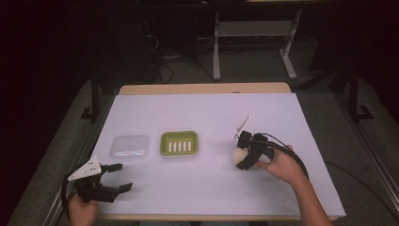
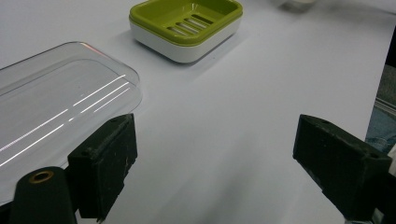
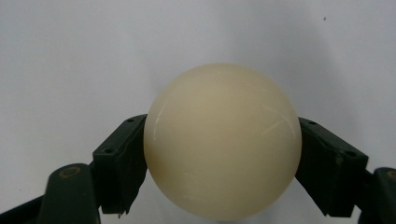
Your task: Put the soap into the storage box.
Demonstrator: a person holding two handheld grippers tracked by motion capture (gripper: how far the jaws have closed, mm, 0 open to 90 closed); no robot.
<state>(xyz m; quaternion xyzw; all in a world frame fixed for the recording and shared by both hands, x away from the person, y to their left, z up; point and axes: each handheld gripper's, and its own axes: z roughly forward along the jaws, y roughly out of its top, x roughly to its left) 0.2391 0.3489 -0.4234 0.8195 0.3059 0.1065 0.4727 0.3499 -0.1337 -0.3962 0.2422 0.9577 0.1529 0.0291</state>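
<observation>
A cream-coloured round soap (image 3: 222, 140) sits between the two jaws of my right gripper (image 3: 222, 163), which is shut on it; both jaws press its sides. In the high view the soap (image 1: 239, 155) and the right gripper (image 1: 245, 151) are low over the white table cover at the right of centre. A green soap dish (image 1: 179, 143) with slots in its floor stands at the middle, also seen as the green soap dish (image 2: 187, 25). A clear plastic lid (image 1: 130, 146) lies to its left, near my left gripper (image 1: 119, 177), which is open with nothing between its jaws.
The white cover (image 1: 207, 117) spreads over a wooden table (image 1: 202, 88). The clear lid (image 2: 56, 102) lies just ahead and left of my left gripper (image 2: 215, 168). Table legs and cables stand on the dark floor beyond the far edge.
</observation>
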